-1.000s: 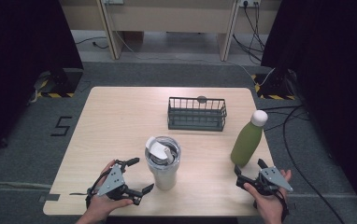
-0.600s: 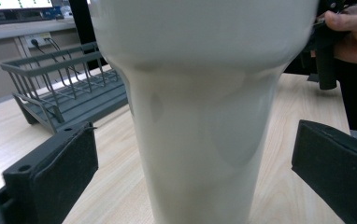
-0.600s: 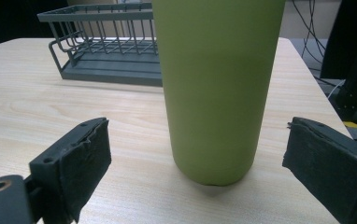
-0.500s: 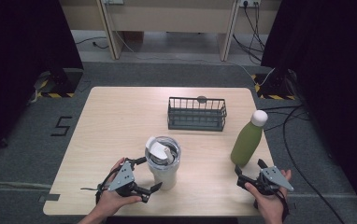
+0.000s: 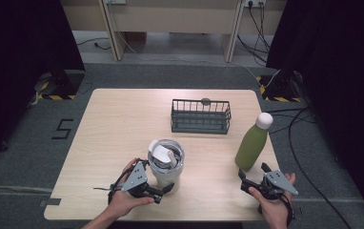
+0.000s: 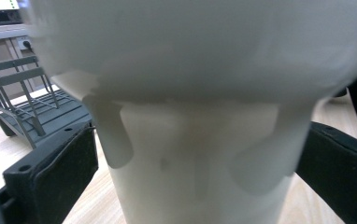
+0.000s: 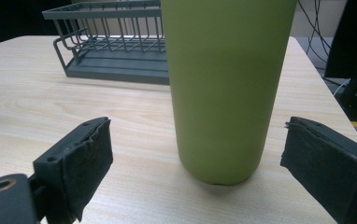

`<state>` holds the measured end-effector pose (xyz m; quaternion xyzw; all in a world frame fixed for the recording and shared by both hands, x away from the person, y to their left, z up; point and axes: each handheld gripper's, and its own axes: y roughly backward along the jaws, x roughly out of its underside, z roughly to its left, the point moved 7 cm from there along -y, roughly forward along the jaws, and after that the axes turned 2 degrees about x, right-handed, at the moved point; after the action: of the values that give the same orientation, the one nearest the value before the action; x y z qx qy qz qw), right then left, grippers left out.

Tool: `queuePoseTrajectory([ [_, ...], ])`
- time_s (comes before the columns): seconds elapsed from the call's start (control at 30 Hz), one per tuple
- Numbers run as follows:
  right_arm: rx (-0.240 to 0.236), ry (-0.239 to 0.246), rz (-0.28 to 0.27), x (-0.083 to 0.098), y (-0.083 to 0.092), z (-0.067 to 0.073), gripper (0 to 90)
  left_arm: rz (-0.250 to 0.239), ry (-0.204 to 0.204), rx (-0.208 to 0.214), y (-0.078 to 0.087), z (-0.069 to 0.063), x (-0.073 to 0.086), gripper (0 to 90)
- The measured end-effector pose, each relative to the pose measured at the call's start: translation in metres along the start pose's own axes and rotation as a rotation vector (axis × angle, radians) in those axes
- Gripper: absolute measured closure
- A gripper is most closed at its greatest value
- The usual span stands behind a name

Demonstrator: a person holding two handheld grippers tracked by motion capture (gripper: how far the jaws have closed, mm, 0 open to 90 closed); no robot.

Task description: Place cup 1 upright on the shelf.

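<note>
The pale grey insulated tumbler with a white flip lid (image 5: 166,162) stands upright near the front edge of the light wooden table (image 5: 118,124), a little left of its middle. The left claw (image 5: 166,189) is at its base: in the left gripper view the tumbler (image 6: 200,140) stands between the two black jaws, each spread to one side of the cup's lower wall with a gap showing, so the claw is wide and not pressing on it.

To the right, near the table's right edge, stands the tall matte green bottle with a white cap (image 5: 253,143), upright. The right claw (image 5: 252,176) sits just in front of it. In the right gripper view the bottle (image 7: 223,88) rises ahead of the jaws, both padded faces well clear of its sides; the jaws have just been closing a little, yet nothing lies between them and the claw is wide.

Behind both, toward the far side of the table, sits the dark grey wire basket (image 5: 200,117), well apart from tumbler and bottle.
</note>
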<state>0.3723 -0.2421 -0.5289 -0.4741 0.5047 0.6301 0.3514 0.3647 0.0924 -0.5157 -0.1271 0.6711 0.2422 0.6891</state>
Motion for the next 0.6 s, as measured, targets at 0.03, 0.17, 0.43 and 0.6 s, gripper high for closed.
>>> queuePoseTrajectory([
  [0.03,-0.002,-0.004,0.002,0.000,0.000,0.000,8.6,0.000,0.001,-0.004,-0.001,0.000,0.000,0.0],
  [0.17,-0.001,-0.003,0.003,0.001,0.000,0.000,8.9,-0.005,-0.003,-0.005,-0.006,0.001,-0.002,0.0],
  [0.43,0.000,-0.002,0.005,0.001,0.000,0.000,9.4,-0.009,0.003,-0.005,-0.010,0.001,-0.001,3.0],
  [0.6,-0.002,-0.003,0.009,0.002,0.000,0.001,9.5,-0.015,0.000,0.006,-0.012,0.000,-0.001,8.6],
])
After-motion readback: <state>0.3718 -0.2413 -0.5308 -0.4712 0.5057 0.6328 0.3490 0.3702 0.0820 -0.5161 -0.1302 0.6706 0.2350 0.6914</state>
